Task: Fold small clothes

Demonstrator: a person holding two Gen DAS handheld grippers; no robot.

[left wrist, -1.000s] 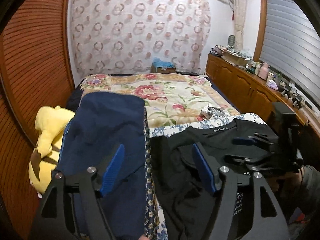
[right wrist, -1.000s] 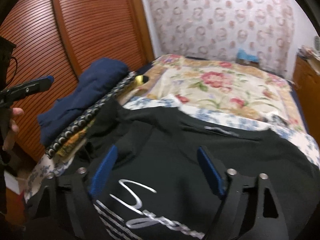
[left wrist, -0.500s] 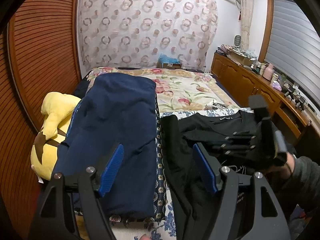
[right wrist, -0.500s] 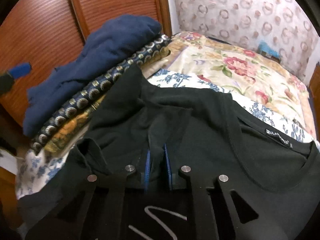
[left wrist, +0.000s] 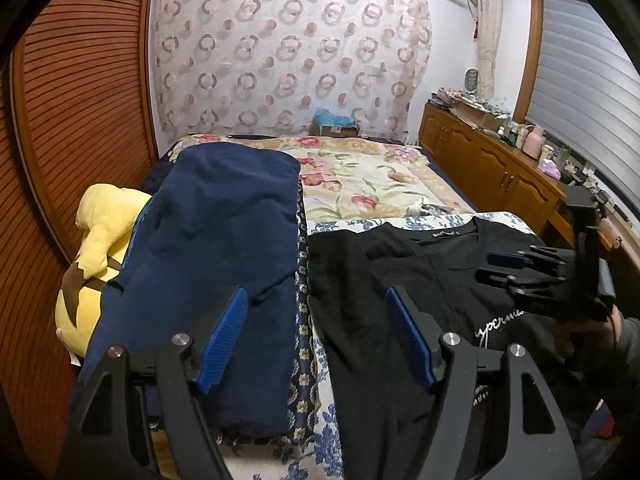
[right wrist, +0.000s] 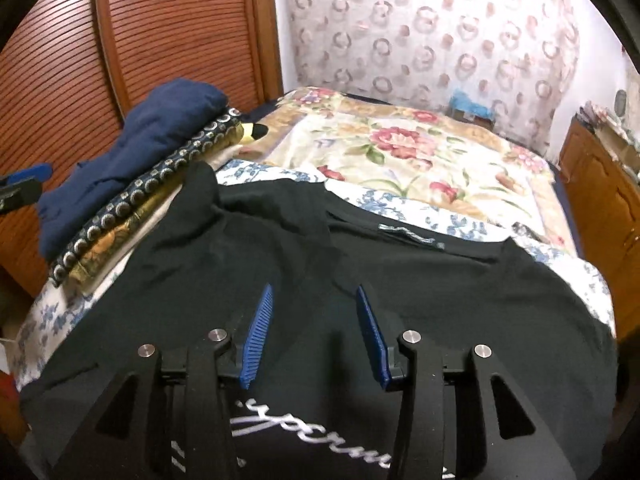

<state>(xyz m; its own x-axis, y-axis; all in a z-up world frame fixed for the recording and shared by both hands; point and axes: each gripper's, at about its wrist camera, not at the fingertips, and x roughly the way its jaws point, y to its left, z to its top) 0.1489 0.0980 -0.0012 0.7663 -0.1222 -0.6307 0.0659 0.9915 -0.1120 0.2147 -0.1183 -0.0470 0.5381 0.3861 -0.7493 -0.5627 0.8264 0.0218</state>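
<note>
A black T-shirt (left wrist: pixel 400 280) with white script lettering lies spread on the bed's near end; it also fills the lower right wrist view (right wrist: pixel 360 272). Its left sleeve is folded inward. My left gripper (left wrist: pixel 316 336) is open and empty, above the gap between the shirt and a folded navy garment (left wrist: pixel 216 264). My right gripper (right wrist: pixel 316 332) is open and empty just above the shirt's chest. It shows in the left wrist view (left wrist: pixel 520 272) over the shirt's right side.
The navy garment (right wrist: pixel 132 148) lies on a patterned stack at the left. A yellow plush toy (left wrist: pixel 96 236) sits against the wooden sliding doors (left wrist: pixel 60 120). A floral quilt (left wrist: pixel 360 176) covers the far bed. A wooden cabinet (left wrist: pixel 500 172) with small items runs along the right.
My right gripper was shut on a pinch of the shirt half a second ago; it has let go, opened and pulled back. The left gripper stayed open and rose slightly.
</note>
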